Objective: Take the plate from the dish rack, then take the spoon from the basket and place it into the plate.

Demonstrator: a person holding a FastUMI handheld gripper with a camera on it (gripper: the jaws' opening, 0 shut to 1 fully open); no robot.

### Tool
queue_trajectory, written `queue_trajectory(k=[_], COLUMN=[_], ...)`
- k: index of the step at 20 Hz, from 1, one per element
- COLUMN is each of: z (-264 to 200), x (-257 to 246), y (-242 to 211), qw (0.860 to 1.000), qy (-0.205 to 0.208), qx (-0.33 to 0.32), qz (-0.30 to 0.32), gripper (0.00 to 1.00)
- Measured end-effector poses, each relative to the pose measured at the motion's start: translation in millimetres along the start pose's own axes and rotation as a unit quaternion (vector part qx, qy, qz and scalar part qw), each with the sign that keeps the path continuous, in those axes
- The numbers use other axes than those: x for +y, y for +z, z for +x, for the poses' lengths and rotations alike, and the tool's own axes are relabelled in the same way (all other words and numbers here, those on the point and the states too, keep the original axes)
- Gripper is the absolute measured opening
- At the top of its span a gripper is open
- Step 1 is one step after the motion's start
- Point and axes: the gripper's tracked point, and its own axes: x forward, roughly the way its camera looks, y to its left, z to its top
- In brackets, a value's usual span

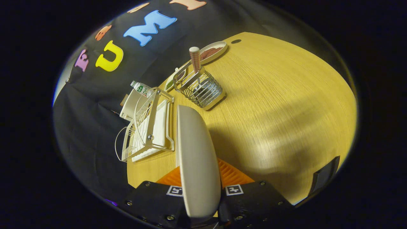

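Your gripper point(199, 181) is clamped on the plate point(195, 152), held edge-on between both fingers so it clears the dish rack point(149, 127) just beside it. The spoon point(195, 58), handle up, stands in the wire basket point(202, 89) beyond the fingers; bowl end looks hidden.

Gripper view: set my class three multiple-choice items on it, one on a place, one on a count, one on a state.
1. Where is the plate?
A. in the rack
B. between the fingers
C. flat on the table

2. How many striped handles stand up from the basket?
A. one
B. two
C. three

3. What is the gripper doing?
A. open, holding nothing
B. shut on the spoon
C. shut on the plate

Answers:
1 B: the plate stands on edge between the fingers, clear of the rack.
2 A: a single spoon handle rises from the basket.
3 C: a finger presses on each side of the plate.
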Motion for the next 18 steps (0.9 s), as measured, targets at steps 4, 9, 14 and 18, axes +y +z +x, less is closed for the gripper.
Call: queue_trajectory(k=[4,9,14,18], z=[-3,-17,-56,-98], x=[-23,-58,-85,-68], y=[8,9,29,74], qw=[0.999,0.991,0.983,0.975], qy=[-0.028,-0.080,-0.123,-0.109], qx=[-0.002,0.005,-0.043,-0.128], qz=[-0.035,-0.105,-0.127,-0.142], gripper=[0.34,0.65,0.84,0.84])
